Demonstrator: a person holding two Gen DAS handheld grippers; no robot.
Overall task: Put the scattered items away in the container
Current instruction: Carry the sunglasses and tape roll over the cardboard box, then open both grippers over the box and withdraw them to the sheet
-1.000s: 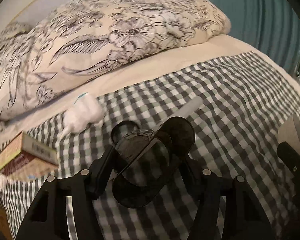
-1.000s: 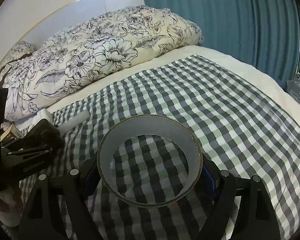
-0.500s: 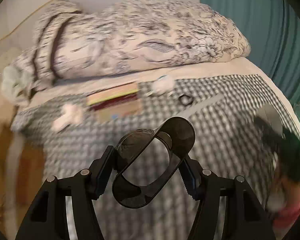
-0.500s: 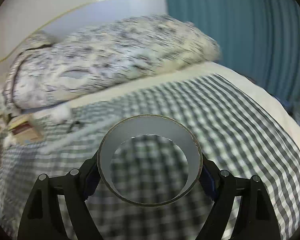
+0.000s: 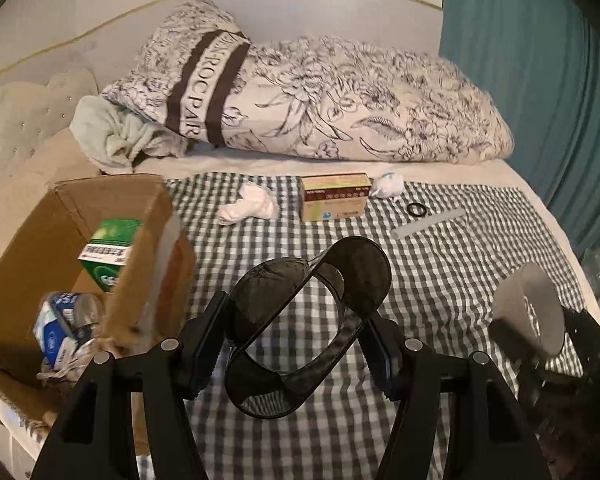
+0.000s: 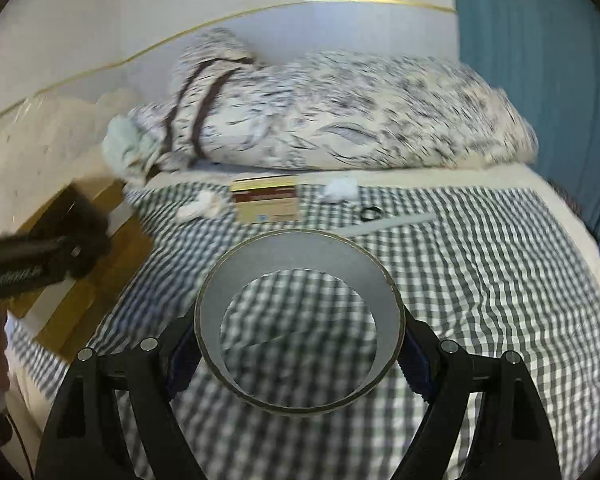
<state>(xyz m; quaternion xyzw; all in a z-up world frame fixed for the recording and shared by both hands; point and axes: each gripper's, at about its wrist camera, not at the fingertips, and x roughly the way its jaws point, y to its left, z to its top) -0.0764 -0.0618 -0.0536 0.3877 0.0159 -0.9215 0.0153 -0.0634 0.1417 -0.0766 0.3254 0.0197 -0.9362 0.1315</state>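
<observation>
My left gripper (image 5: 298, 340) is shut on dark sunglasses (image 5: 356, 268), held tilted above the checked bedspread. The open cardboard box (image 5: 136, 264) stands just to its left, holding a green carton (image 5: 108, 252) and crumpled wrappers (image 5: 60, 328). My right gripper (image 6: 300, 350) is shut on a grey tape roll (image 6: 296, 256), its hole facing the camera; the roll (image 5: 540, 304) also shows at the right of the left wrist view. Farther up the bed lie a flat medicine box (image 5: 336, 196), two crumpled tissues (image 5: 248, 204) (image 5: 386, 186), a small black ring (image 5: 416, 209) and a grey strip (image 5: 428, 224).
A floral pillow (image 5: 360, 108) and a pale green cloth (image 5: 112, 132) lie along the padded headboard. A teal curtain (image 5: 540, 80) hangs at the right. The left gripper's body (image 6: 40, 252) shows blurred over the box in the right wrist view.
Both grippers have pulled back and risen, swinging left with their loads. The cardboard box has come into the left wrist view, and the scattered items now lie farther off.
</observation>
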